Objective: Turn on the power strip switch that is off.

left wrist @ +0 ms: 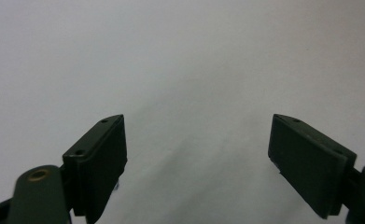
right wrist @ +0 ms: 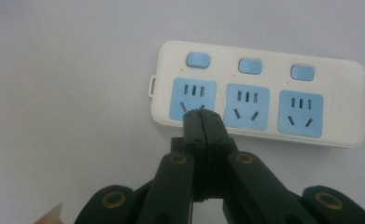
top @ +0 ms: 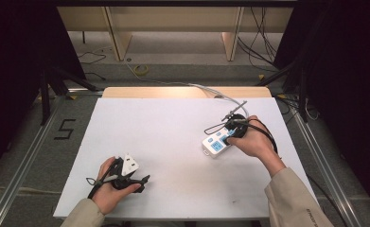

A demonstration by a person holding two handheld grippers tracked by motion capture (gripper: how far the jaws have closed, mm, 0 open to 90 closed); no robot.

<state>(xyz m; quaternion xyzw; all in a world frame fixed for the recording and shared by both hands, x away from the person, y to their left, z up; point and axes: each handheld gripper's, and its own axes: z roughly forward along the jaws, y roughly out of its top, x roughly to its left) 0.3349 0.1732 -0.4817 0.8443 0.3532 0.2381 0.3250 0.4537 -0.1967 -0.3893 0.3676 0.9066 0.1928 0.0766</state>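
1. A white power strip with three blue sockets and three blue switches lies flat on the white table, near its right edge and about midway between the near and far edges. Its grey cord trails off towards the far edge.
2. The right gripper has its jaws pressed together with nothing between them. Its tips hover over, or perhaps touch, the end socket farthest from the cord; contact cannot be told.
3. The left gripper rests near the near-left corner, jaws spread wide over bare table, holding nothing.
4. Judged from its look, the strip is a rigid moulded plastic body, light, with a smooth and fairly slippery casing. It is not fragile, though the switches would give under pressure.
5. A sound hold would be across the two long sides of the body, clear of the switches. The stiff cord is likely to drag and swing the strip if the strip is lifted by one end.
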